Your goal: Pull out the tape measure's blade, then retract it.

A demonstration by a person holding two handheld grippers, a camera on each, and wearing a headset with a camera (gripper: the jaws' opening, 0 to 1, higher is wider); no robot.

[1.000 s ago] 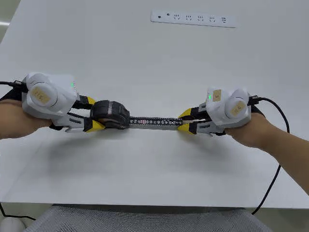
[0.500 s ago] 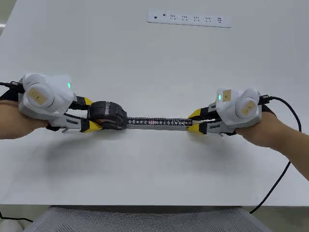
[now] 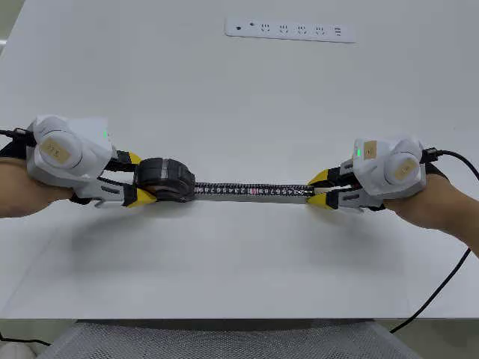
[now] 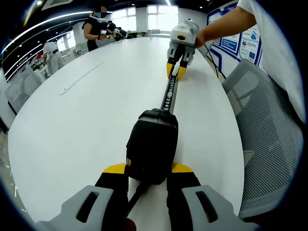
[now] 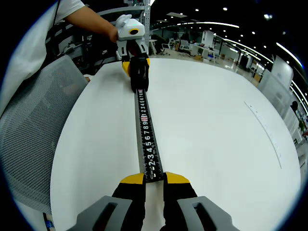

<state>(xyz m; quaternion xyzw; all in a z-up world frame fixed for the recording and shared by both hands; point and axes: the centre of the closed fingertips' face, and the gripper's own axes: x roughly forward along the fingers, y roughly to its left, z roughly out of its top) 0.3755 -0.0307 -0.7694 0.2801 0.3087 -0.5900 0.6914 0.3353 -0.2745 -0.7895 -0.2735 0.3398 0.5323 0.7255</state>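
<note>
Black case gripped by left tool, blade pinched by right tool (numerals legible).

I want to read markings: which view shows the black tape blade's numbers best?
Right gripper view: the black blade runs up the frame, digits legible. Head view shows it tiny; left gripper view, foreshortened.

A white desk is seen, with a power strip laid near its far side; a grey mesh chair is set at its near edge.

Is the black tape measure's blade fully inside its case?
No, the dark numbered blade stretches from the black case to the right tongs.
</note>
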